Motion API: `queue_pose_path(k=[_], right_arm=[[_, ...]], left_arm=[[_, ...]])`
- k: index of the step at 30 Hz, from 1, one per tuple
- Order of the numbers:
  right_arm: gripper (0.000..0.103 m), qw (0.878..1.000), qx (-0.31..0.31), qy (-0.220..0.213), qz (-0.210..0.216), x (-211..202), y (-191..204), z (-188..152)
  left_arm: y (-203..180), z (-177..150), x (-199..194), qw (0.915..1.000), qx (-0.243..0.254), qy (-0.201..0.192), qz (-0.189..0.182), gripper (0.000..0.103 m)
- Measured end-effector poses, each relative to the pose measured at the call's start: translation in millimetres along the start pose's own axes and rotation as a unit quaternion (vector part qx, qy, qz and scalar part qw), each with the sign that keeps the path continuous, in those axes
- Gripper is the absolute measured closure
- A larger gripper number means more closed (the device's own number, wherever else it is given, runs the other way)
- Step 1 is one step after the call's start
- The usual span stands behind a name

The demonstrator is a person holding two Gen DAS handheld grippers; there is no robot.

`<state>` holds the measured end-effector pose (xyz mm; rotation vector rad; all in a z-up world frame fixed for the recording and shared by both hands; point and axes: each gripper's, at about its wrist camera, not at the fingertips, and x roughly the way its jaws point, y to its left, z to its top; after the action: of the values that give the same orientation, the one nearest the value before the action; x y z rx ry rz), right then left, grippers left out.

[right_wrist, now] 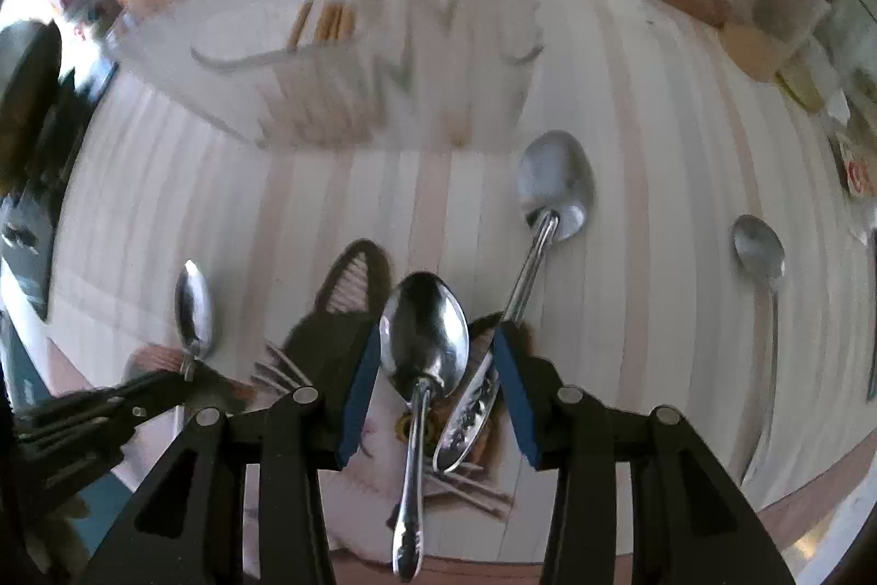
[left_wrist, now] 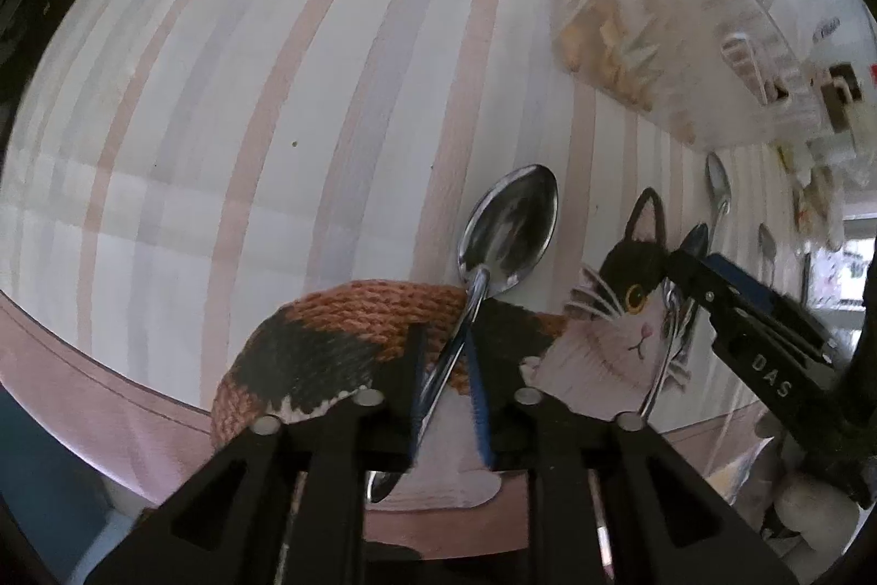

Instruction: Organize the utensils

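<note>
Left wrist: left gripper point(left_wrist: 445, 379) clamps shiny steel spoon point(left_wrist: 510, 231).
Right gripper point(right_wrist: 436, 390) wide, straddling polished spoon point(right_wrist: 425, 338); sorting barely begun, three spoons loose on striped bench point(right_wrist: 658, 311).

The left claw point(left_wrist: 445, 385) is closed, its blue pads point(left_wrist: 478, 393) nearly meeting around a spoon point(left_wrist: 507, 231) handle. The right claw point(right_wrist: 436, 396) stands wide apart, its pads point(right_wrist: 359, 393) on either side of another spoon point(right_wrist: 425, 344) without touching it.

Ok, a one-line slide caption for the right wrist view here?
Open right gripper straddling a spoon on the cat-print mat, two more spoons on the striped cloth.
</note>
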<state>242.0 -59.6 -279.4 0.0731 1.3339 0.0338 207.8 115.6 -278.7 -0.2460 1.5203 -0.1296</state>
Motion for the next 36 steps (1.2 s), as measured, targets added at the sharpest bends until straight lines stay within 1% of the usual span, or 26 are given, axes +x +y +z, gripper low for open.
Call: queue_pose_path(k=[1, 3, 5, 6, 8, 10, 11, 12, 13, 15, 16, 17, 18, 20, 22, 23, 25, 27, 29, 30, 32, 33, 34, 36], right_arm=[[0.058, 1.000, -0.013, 0.005, -0.014, 2, 6, 1], [0.060, 0.999, -0.026, 0.008, -0.031, 4, 15, 2], [0.071, 0.999, -0.036, 0.005, -0.033, 5, 22, 3], [0.073, 0.999, -0.038, 0.006, -0.025, 6, 24, 3], [0.073, 0.999, -0.031, 0.011, -0.001, 6, 22, 5], [0.073, 0.999, -0.011, 0.017, 0.033, 5, 12, 4], [0.072, 0.998, 0.012, 0.023, 0.062, 6, 2, 2], [0.071, 0.995, 0.034, 0.029, 0.089, 3, -17, -3], [0.070, 0.992, 0.054, 0.032, 0.109, 4, -27, -4], [0.069, 0.986, 0.088, 0.035, 0.135, 5, -44, -8], [0.066, 0.984, 0.104, 0.035, 0.142, 5, -53, -9], [0.064, 0.985, 0.116, 0.040, 0.122, 7, -61, -11], [0.066, 0.985, 0.125, 0.037, 0.117, 5, -67, -11], [0.065, 0.981, 0.146, 0.037, 0.126, 6, -77, -12], [0.063, 0.981, 0.155, 0.036, 0.111, 4, -84, -11], [0.063, 0.981, 0.155, 0.032, 0.113, 1, -85, -13], [0.062, 0.980, 0.156, 0.027, 0.119, -3, -81, -11], [0.061, 0.980, 0.153, 0.024, 0.123, -4, -72, -18], [0.061, 0.981, 0.150, 0.022, 0.124, -4, -64, -22], [0.061, 0.981, 0.146, 0.021, 0.124, 2, -55, -29], [0.061, 0.983, 0.142, 0.019, 0.119, 3, -49, -28], [0.061, 0.983, 0.137, 0.017, 0.117, 4, -44, -28], [0.061, 0.984, 0.134, 0.016, 0.115, 5, -40, -26], [0.061, 0.988, 0.117, 0.010, 0.104, 5, -26, -24]], left_arm=[[-3, -2, -1, 1.0000, 0.007, -0.004, 0.006, 0.075], [-4, -2, -8, 0.9996, 0.017, -0.015, 0.016, 0.071], [-11, -1, -12, 0.9988, 0.035, -0.025, 0.023, 0.070], [-16, 1, -12, 0.9982, 0.046, -0.028, 0.027, 0.070], [-27, 6, -13, 0.9961, 0.074, -0.033, 0.035, 0.070], [-40, 12, -10, 0.9935, 0.104, -0.028, 0.038, 0.070], [-47, 15, -8, 0.9924, 0.115, -0.025, 0.037, 0.070], [-53, 17, -6, 0.9911, 0.126, -0.021, 0.037, 0.070], [-59, 19, -4, 0.9898, 0.136, -0.017, 0.037, 0.070], [-66, 21, -3, 0.9879, 0.149, -0.015, 0.040, 0.070], [-70, 21, -1, 0.9870, 0.155, -0.014, 0.041, 0.070], [-74, 21, 0, 0.9863, 0.159, -0.012, 0.042, 0.070], [-77, 21, 1, 0.9859, 0.161, -0.011, 0.043, 0.070], [-81, 19, 6, 0.9840, 0.171, -0.006, 0.050, 0.070], [-93, 17, 14, 0.9813, 0.183, 0.000, 0.059, 0.070], [-97, 16, 18, 0.9799, 0.189, 0.003, 0.063, 0.070], [-104, 16, 25, 0.9772, 0.198, 0.009, 0.076, 0.070], [-112, 15, 29, 0.9735, 0.210, 0.005, 0.091, 0.066], [-122, 15, 33, 0.9708, 0.216, 0.000, 0.103, 0.066], [-125, 16, 34, 0.9705, 0.217, -0.005, 0.104, 0.066], [-130, 17, 34, 0.9717, 0.212, -0.018, 0.103, 0.071], [-125, 19, 32, 0.9727, 0.207, -0.023, 0.102, 0.084], [-125, 21, 32, 0.9751, 0.196, -0.025, 0.100, 0.088], [-117, 27, 31, 0.9830, 0.166, -0.021, 0.076, 0.088]])
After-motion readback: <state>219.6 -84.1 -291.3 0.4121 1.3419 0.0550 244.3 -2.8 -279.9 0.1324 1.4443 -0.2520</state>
